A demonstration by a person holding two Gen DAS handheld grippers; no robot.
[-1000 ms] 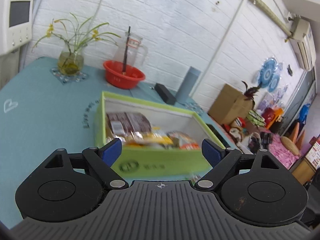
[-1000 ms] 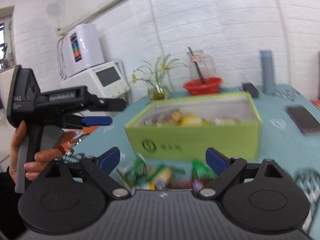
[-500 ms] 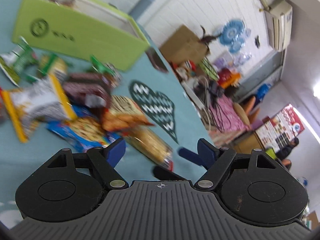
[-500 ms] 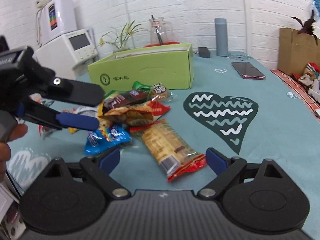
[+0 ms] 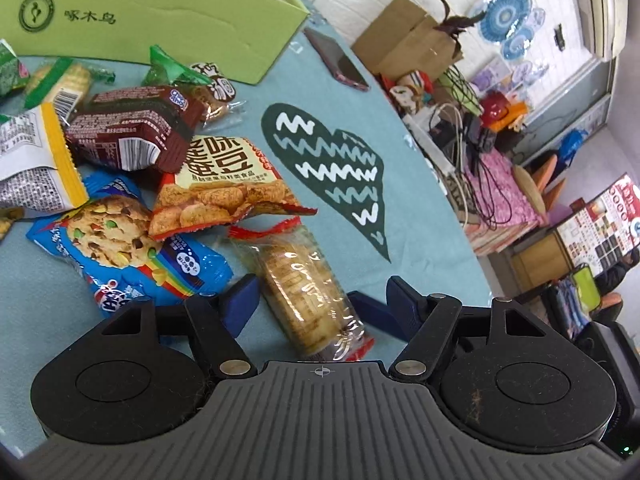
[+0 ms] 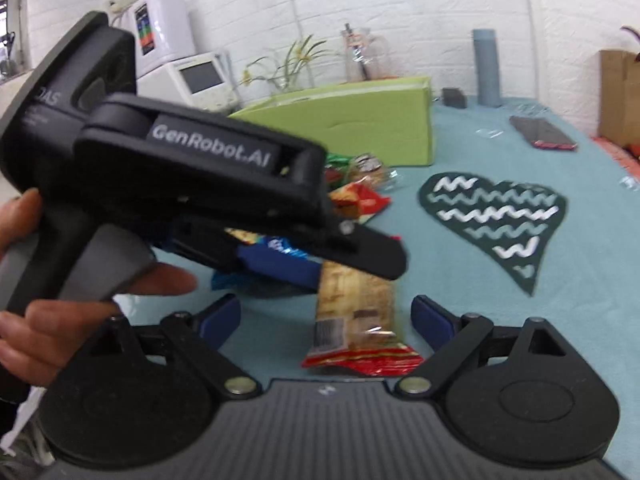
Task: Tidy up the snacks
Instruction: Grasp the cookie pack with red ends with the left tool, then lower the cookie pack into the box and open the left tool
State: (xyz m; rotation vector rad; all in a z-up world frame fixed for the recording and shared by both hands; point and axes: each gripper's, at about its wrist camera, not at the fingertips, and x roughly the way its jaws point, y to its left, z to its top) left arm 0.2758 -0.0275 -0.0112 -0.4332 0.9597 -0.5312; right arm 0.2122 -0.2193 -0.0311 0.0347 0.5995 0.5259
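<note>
- Over the teal cloth-covered counter [image 5: 400, 92], the left hand-held gripper [image 5: 320, 304] is now hanging low above the loose snacks, where a second ago its camera was looking at the lime-green cardboard box [image 5: 152, 16] and the packets already inside it.
- Its jaws are closing, having narrowed from a wide spread, and the long clear-wrapped biscuit pack with red crimped ends [image 5: 308, 300] is lying between its blue pads; the pads are not yet pressing on the wrapper.
- From the right wrist view, the left hand-held gripper [image 6: 352, 268] is angling down onto the upper part of that biscuit pack [image 6: 356, 312], with a person's hand [image 6: 56, 308] around its grip.
- The right hand-held gripper [image 6: 326, 316] is waiting with its jaws spread and unchanged, the pack's red end lying between them untouched.
- At 10 o'clock from the biscuit pack, the orange bean-snack pouch [image 5: 224, 188], the blue cookie packet [image 5: 128, 248] and the brown wafer packet [image 5: 128, 132] are sitting in an overlapping heap in front of the box at 11 o'clock.
- This is probably the start of another pick: the box is holding some snacks and many are waiting outside it, so the task looks well short of finished.
</note>
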